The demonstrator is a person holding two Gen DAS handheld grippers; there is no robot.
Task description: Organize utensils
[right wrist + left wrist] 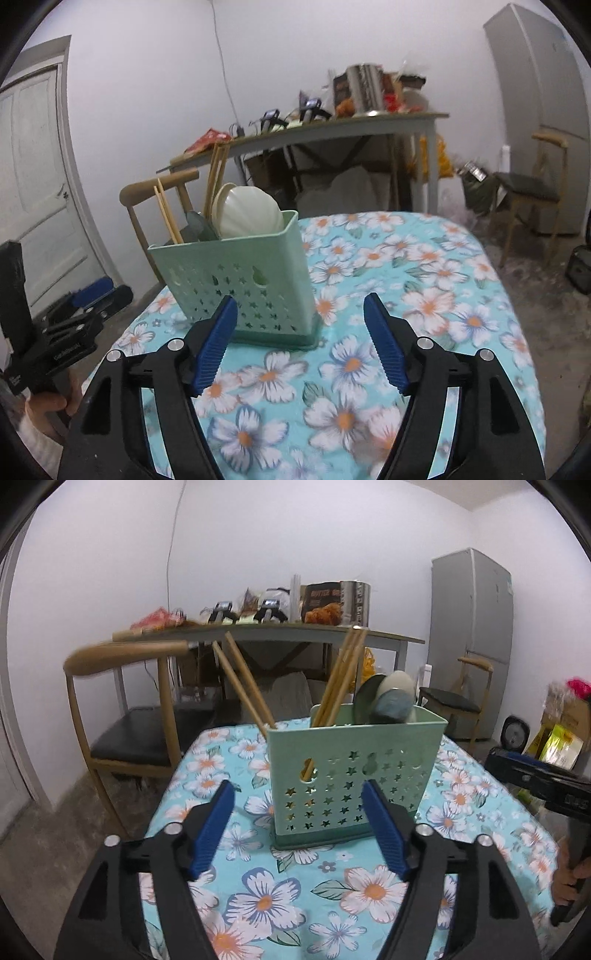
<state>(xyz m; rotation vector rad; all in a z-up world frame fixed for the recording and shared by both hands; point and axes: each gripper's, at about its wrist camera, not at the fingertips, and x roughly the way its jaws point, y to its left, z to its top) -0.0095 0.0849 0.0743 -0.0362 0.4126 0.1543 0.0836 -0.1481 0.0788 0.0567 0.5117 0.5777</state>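
Standing upright on the flowered table (258, 893), the green utensil holder (354, 775) carries chopsticks (341, 681) and spoons (393, 701). Just short of the holder, left gripper (297, 827) and right gripper (300, 343) hover, jaws apart and empty. Holder looks light, stiff, tippy; grasping a side wall low seems safest.

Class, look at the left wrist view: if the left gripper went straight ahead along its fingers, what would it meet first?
Most likely the green utensil holder: it stands on the floral tablecloth directly ahead of the open left gripper, though the gap is hard to judge.
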